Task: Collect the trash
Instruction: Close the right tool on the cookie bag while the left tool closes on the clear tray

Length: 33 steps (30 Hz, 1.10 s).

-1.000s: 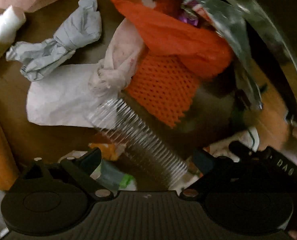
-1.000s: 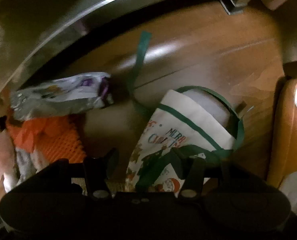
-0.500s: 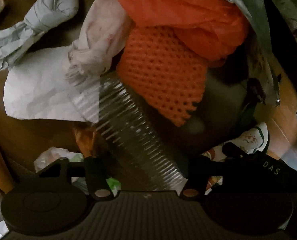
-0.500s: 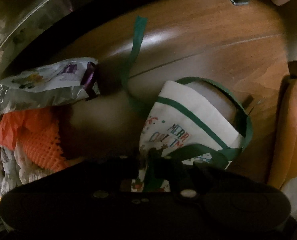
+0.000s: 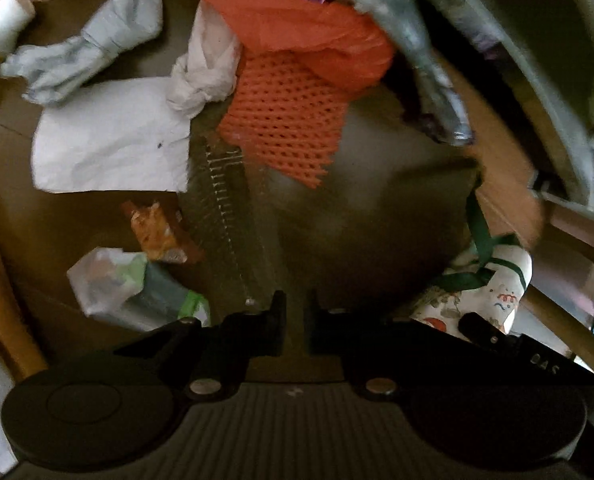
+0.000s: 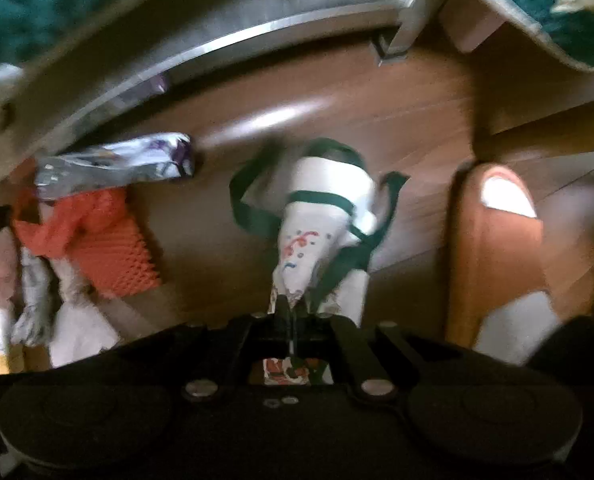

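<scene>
Both grippers have just closed: the right gripper (image 6: 293, 312) now pinches the white, green-handled gift bag (image 6: 317, 216) and lifts it off the wooden floor (image 6: 417, 128), while the left gripper (image 5: 295, 320) clamps the clear ribbed plastic cup (image 5: 233, 216) beside the orange foam net (image 5: 289, 120).

My right fingers (image 6: 293, 312) pinch the rim of the white printed tote bag (image 6: 317, 216), which hangs stretched below them, its dark green straps loose around it. Between my left fingers (image 5: 277, 320) sits the edge of a clear ribbed plastic cup (image 5: 225, 208), lying on its side and reaching away from the tips. Beyond it lie an orange foam net (image 5: 289, 128), a white paper sheet (image 5: 109, 144), a knotted grey bag (image 5: 81, 56) and a small orange snack wrapper (image 5: 157, 236).
</scene>
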{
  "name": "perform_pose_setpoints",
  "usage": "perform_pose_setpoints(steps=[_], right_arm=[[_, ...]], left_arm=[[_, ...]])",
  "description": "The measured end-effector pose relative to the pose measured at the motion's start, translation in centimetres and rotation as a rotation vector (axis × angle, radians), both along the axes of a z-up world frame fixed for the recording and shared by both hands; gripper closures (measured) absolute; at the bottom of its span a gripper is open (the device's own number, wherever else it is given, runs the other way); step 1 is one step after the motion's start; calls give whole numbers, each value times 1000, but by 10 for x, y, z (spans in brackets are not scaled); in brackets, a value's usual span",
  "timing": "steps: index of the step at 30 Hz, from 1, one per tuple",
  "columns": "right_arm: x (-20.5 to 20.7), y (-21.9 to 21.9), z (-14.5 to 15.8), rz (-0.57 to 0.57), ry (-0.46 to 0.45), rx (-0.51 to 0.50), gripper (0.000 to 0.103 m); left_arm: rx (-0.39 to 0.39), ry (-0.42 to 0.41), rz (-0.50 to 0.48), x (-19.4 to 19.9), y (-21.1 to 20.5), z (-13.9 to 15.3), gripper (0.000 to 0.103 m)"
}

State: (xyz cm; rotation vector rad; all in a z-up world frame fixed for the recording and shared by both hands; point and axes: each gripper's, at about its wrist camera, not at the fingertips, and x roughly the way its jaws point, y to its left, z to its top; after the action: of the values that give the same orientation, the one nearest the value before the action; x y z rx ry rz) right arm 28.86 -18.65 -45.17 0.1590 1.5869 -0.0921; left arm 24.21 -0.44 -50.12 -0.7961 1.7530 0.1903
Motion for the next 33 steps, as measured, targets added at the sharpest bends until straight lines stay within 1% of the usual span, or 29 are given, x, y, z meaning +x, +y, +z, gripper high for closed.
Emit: perform_pose_setpoints(steps=[2,5,6,8,9,10,12,13,16,17,18,19,20,21,22,25,27,31,33], right_arm=[[-6,-4,24,17,-36,11,102],[-15,-10,56,37,-83,23,102],[-18,-13,65,38,-95,32,102],[-23,-18,78,46,-118,51,102],[-24,-18,81,51,-127,60,102],[-25,-19,82,54,-133,66,102],[-27,-22,79,54,-137,78,102],[-26,-23,76,51,-133,84,102],[-21,-26,66,22,-104,113,102],[-17,-25,63,16,-99,124,102],[-13,-24,60,16,-95,133,102],[-11,-22,59,17,-93,141,102],[-8,-20,56,14,-89,151,102],[-6,-19,53,7,-81,162,102],[-5,-17,52,3,-75,172,102],[-2,-10,47,5,-63,193,102],[-3,-7,43,14,-53,195,102],[-4,-8,35,9,-29,180,102],[-5,-8,32,5,-17,175,102]], left_arm=[[11,-31,-5,-8,2,20,97],[28,-66,3,-13,9,41,97],[25,-75,10,-15,12,54,97],[-15,-95,32,-25,15,57,97],[-15,-98,29,-26,16,56,97],[4,-103,17,-28,16,57,97],[9,-104,-7,-30,15,51,96],[6,-95,-4,-31,15,49,95],[3,-85,13,-27,15,38,85],[9,-81,-1,-23,12,32,71],[18,-73,-18,-19,9,27,52],[32,-70,-36,-15,6,22,42],[55,-69,-57,-12,3,16,30],[76,-65,-74,-9,1,10,27],[89,-51,-87,-6,0,3,27],[109,21,-96,-4,1,-26,28],[109,39,-93,-3,0,-42,28],[120,64,-119,-1,-6,-64,28],[110,76,-110,-2,-6,-73,28]])
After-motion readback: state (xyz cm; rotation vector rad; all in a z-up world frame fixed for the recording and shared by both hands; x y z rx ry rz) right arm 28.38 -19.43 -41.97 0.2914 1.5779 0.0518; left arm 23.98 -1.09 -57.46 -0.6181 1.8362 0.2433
